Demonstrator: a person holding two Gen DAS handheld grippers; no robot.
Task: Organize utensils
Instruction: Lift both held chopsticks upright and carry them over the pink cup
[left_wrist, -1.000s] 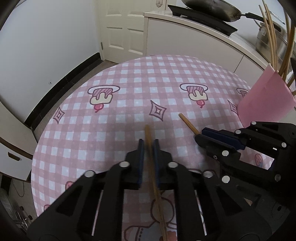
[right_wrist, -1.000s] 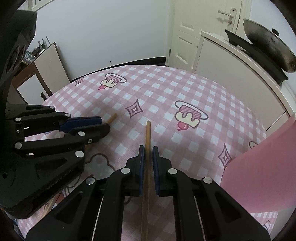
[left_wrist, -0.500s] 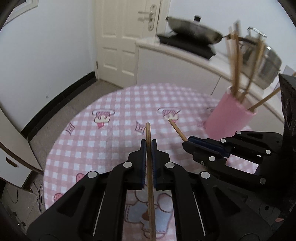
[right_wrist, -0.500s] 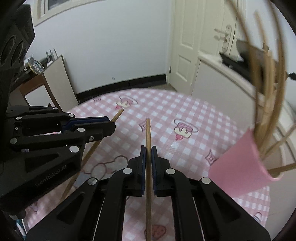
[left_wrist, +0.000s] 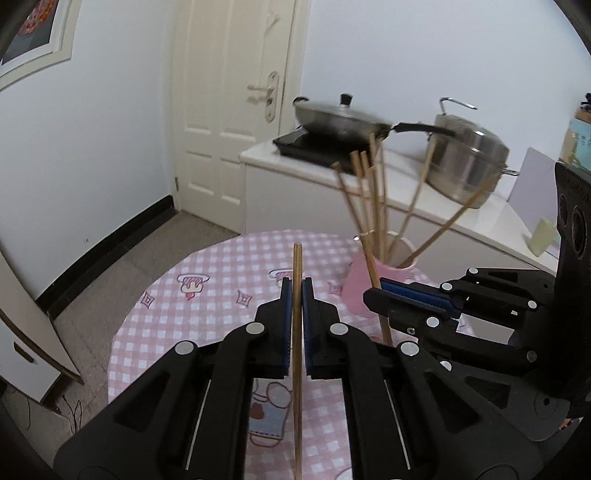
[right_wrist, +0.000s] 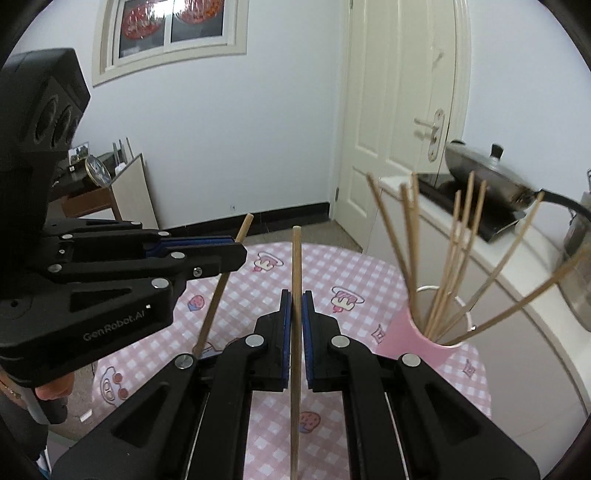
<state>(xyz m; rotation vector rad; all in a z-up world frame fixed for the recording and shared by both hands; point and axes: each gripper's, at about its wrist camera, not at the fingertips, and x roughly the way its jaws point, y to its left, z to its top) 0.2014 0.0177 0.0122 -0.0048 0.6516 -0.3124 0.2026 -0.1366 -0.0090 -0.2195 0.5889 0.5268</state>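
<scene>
Each gripper pinches one chopstick. The left gripper (left_wrist: 295, 291) holds its stick (left_wrist: 297, 332) above the table (left_wrist: 155, 321), and the right gripper (right_wrist: 295, 299) holds the other stick (right_wrist: 295, 325) the same way. The pink cup (right_wrist: 417, 339) with more sticks stands near the table's far right edge. The step, I think, is carrying both to the cup. Next, each stick must be tilted tip-down over the rim, between the leaning sticks. The air above the cup is open.
</scene>
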